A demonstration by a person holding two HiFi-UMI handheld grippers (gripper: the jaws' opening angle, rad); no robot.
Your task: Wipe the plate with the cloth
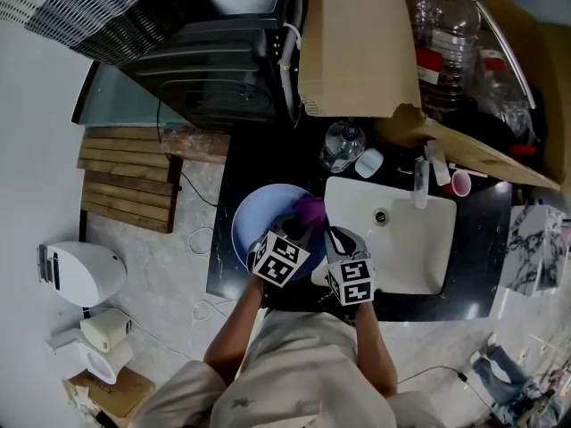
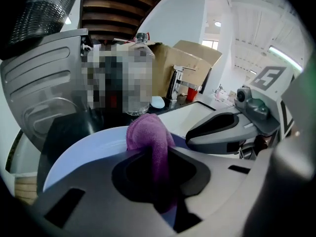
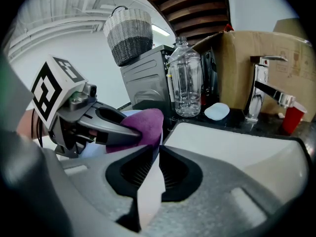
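White sink (image 1: 406,261) is set in a dark desk (image 1: 482,230) and is taken as the reference. Behind the sink an open cardboard box (image 1: 357,52) is noted, with large bottles (image 1: 442,34), clear and red-capped, lodged inside it. A small clear bottle (image 3: 185,83) is stood upright on the desk just behind the sink's left corner; its contents cannot be told. A red cup (image 1: 460,183) is seen behind the sink's right part, beside the tap (image 1: 421,181); what it holds is not visible. The pale blue plate (image 1: 254,226) is found just left of the sink, its near right rim reaching over the sink's left edge. A purple cloth (image 1: 310,210) is bunched on the plate's side nearest the sink. The left tongs (image 2: 153,154) are clenched on the cloth, a fold of which is pinched between the jaws and pressed to the plate's face. The right tongs (image 3: 157,154) are closed tight on the plate's rim, which is seen edge-on as a thin pale strip between the jaws. The two pairs of tongs are held close together at the sink's left edge, tips nearly touching.
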